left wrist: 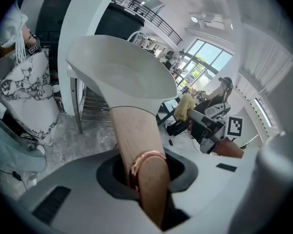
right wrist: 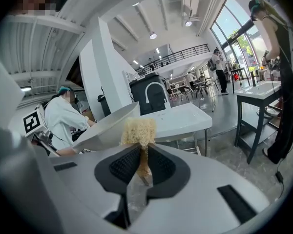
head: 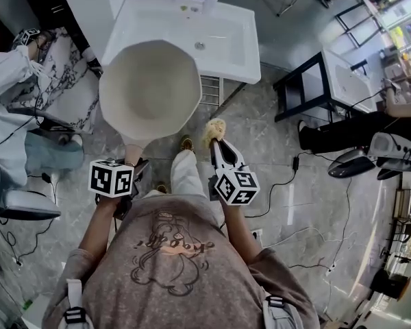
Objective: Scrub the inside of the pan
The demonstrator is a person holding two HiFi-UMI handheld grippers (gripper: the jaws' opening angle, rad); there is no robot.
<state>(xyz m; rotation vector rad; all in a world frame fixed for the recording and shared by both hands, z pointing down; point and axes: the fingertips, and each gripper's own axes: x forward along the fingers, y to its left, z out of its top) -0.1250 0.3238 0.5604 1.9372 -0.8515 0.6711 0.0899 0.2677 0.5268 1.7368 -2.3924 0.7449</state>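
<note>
A cream, many-sided pan (head: 149, 88) is held out in front of the white sink (head: 222, 50), its inside facing up. Its wooden handle (left wrist: 136, 150) with a copper ring runs back into my left gripper (head: 131, 164), which is shut on it. From the left gripper view I see the pan (left wrist: 122, 77) from beneath. My right gripper (head: 218, 142) is shut on a yellow scrub sponge (head: 215, 129), right of the pan's near edge and apart from it. In the right gripper view the sponge (right wrist: 138, 130) sticks up between the jaws, with the pan (right wrist: 107, 125) just behind it to the left.
The sink stands on a metal frame, with a tap (head: 209, 2) at its back edge. A black table (head: 308, 91) is to the right. A seated person (head: 14, 115) is at the left, another person's legs (head: 342, 137) at the right. Cables (head: 281, 184) lie on the grey floor.
</note>
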